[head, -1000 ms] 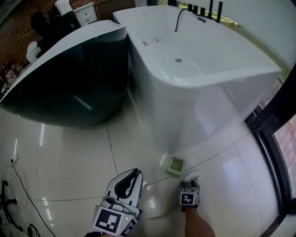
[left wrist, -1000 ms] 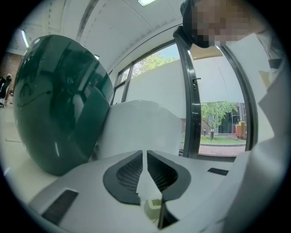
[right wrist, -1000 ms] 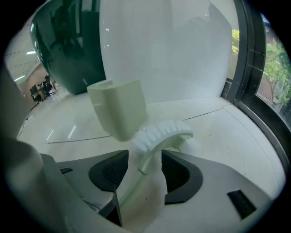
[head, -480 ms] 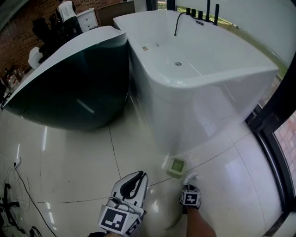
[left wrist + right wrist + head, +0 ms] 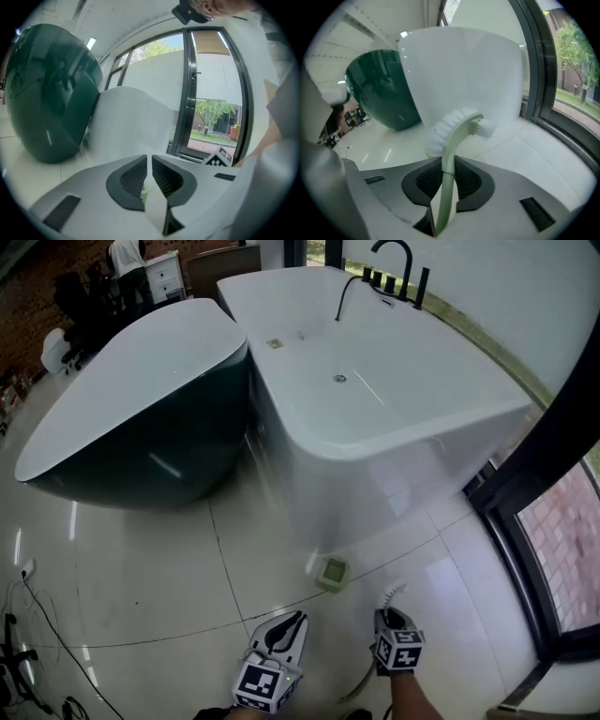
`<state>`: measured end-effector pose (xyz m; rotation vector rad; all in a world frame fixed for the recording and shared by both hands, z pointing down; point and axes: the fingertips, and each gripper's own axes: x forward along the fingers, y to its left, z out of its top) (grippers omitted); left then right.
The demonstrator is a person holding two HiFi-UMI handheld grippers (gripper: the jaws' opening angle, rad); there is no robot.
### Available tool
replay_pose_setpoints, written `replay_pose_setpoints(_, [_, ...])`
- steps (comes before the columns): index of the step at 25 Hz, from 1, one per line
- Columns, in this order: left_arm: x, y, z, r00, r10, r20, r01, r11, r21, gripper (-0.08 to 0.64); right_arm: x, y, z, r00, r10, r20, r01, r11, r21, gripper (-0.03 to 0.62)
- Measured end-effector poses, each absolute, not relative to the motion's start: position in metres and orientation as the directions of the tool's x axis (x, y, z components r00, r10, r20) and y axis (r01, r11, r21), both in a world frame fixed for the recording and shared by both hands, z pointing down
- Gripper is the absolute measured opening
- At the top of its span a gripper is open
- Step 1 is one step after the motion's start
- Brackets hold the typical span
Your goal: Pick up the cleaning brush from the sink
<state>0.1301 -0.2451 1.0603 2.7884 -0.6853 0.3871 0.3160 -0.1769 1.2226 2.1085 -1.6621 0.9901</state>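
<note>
Head view, change: the right gripper [image 5: 388,615] has shut on the cleaning brush [image 5: 395,593] and raised it off the floor [image 5: 141,587]. Judged from this, the pick is essentially done.
Head view, place: the brush head sits at the gripper's 12 o'clock and a small green tray [image 5: 330,572] at its 10 o'clock, below the white bathtub [image 5: 375,399].
Left gripper view, fingers: the left gripper [image 5: 151,163] has them pressed almost together, with nothing between.
Right gripper view, fingers: pinching the brush's pale green handle, with the white bristles past the tips at 12 o'clock.
</note>
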Motion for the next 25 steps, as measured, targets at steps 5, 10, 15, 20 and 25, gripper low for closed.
replay_pose_setpoints(5, [0.114, -0.228, 0.946, 0.834, -0.441, 0.330, -0.504, -0.853, 0.133, 0.032, 0.308, -0.182, 1.036, 0.054, -0.852, 0.521, -0.946, -0.212, -0.247, 0.037])
replay_pose_setpoints(10, [0.103, -0.227, 0.772, 0.825, -0.465, 0.320, -0.512, -0.856, 0.076, 0.038, 0.283, -0.165, 0.855, -0.044, -0.874, 0.485, -0.961, -0.095, -0.260, 0.038])
replay_pose_setpoints(15, [0.075, -0.211, 0.591, 0.816, -0.479, 0.323, -0.525, -0.848, 0.070, 0.038, 0.265, -0.137, 0.645, -0.054, -0.900, 0.432, -0.970, -0.056, -0.238, 0.037])
replay_pose_setpoints(20, [0.041, -0.180, 0.426, 0.829, -0.475, 0.294, -0.522, -0.847, 0.104, 0.026, 0.226, -0.105, 0.458, -0.066, -0.922, 0.382, -0.982, -0.008, -0.190, 0.037])
replay_pose_setpoints(25, [0.023, -0.139, 0.279, 0.856, -0.462, 0.231, -0.487, -0.871, 0.062, 0.025, 0.200, -0.058, 0.308, -0.098, -0.942, 0.321, -0.985, 0.047, -0.165, 0.038])
